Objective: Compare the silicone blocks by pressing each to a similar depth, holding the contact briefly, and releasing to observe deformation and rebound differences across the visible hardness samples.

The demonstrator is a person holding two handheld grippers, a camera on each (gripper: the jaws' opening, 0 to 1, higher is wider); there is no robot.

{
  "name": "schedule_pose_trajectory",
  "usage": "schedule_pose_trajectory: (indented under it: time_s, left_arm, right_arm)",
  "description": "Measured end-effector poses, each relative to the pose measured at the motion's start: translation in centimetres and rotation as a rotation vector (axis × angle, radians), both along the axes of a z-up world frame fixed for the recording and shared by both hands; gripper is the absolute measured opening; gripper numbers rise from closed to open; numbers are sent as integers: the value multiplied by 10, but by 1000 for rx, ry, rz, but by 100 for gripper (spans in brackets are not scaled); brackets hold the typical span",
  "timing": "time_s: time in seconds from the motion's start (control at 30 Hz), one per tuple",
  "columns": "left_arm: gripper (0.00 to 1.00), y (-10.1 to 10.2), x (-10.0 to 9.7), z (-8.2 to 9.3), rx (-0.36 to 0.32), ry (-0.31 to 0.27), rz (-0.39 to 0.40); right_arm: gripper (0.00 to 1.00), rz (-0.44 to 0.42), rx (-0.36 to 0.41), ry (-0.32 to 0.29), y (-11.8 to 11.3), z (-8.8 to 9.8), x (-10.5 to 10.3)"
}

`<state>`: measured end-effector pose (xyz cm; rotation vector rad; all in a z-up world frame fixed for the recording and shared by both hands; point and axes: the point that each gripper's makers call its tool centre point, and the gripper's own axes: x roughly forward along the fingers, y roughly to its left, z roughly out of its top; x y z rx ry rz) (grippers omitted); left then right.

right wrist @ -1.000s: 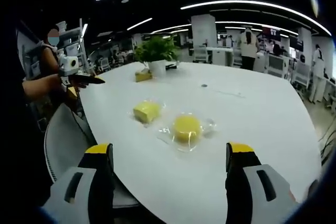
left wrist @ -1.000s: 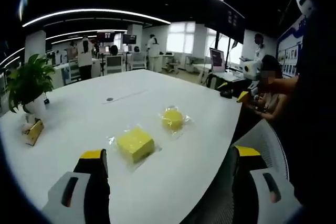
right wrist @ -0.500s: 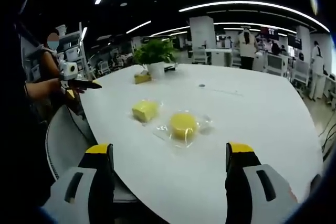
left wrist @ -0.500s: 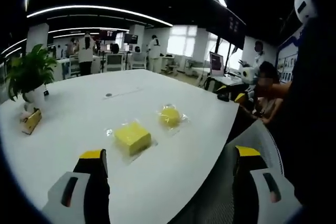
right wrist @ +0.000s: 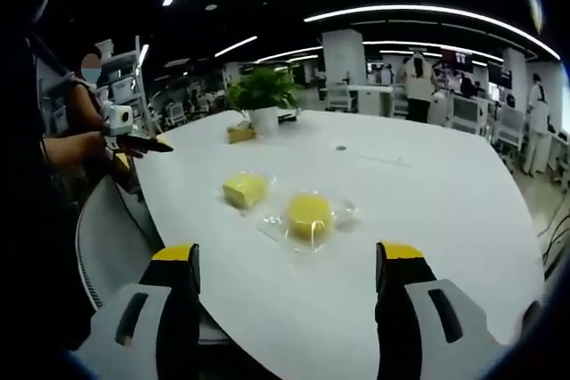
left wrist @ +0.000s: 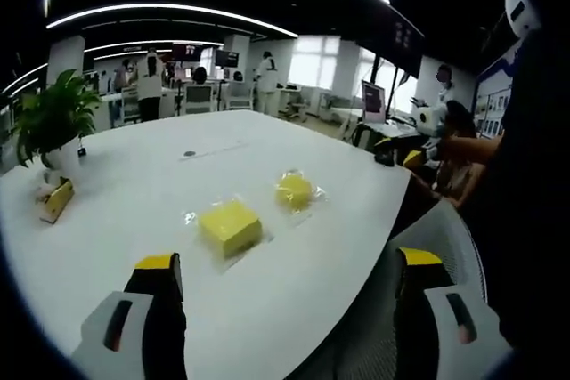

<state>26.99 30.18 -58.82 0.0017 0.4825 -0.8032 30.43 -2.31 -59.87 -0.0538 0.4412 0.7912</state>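
Since nothing is pressed yet, I hold both tongs back from the white table (left wrist: 134, 184), jaws spread wide and empty, so each sample stays in clear sight. From my left tongs (left wrist: 289, 278), the square yellow block (left wrist: 231, 227) lies nearest, flat in its clear wrapper, with the round yellow block (left wrist: 294, 191) just beyond it to the right. Both sit near the table's edge, close together but not touching, which I judge lets me press one and then the other at a like depth. From my right tongs (right wrist: 285, 269), the round block (right wrist: 309, 215) lies almost dead ahead between the jaws and the square one (right wrist: 245, 190) to its left, so I reckon it comes first. A potted plant (right wrist: 264, 93) stands well apart.
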Motion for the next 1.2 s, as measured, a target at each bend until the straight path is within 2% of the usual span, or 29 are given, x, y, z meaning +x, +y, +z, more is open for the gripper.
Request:
schedule_pose_trajectory:
  time_s: [0.2,0.3,0.37,0.53,0.67,0.8,0.87,1.0,1.13,1.2]
  left_arm:
    - [98,1,0,-3,2,16,3]
    - [95,7,2,-13,10,84,34]
    - [95,9,6,-18,20,97,49]
    - [95,-3,11,-21,26,116,10]
    - [95,-7,25,-22,36,119,-3]
    - [97,-8,40,-24,63,116,-6]
    - [99,-8,52,-22,55,102,18]
    - [99,-17,71,-17,0,60,26]
    - [99,-23,89,-29,-8,70,23]
    - [99,-23,99,-39,-1,94,26]
  right_arm:
    - [74,-1,-10,23,-2,-10,-2]
    - [73,1,-10,30,0,-10,-4]
    - [73,-1,-11,31,0,-10,-4]
    - [73,-7,-4,38,0,-10,-5]
    - [74,-9,3,44,0,-12,-6]
    - [80,-13,12,43,1,-12,-6]
    - [85,-19,13,39,0,-11,-6]
    - [86,-26,-4,54,-3,-16,-7]
    - [86,-27,-16,79,-4,-20,-10]
    - [85,-30,-26,82,-6,-21,-10]
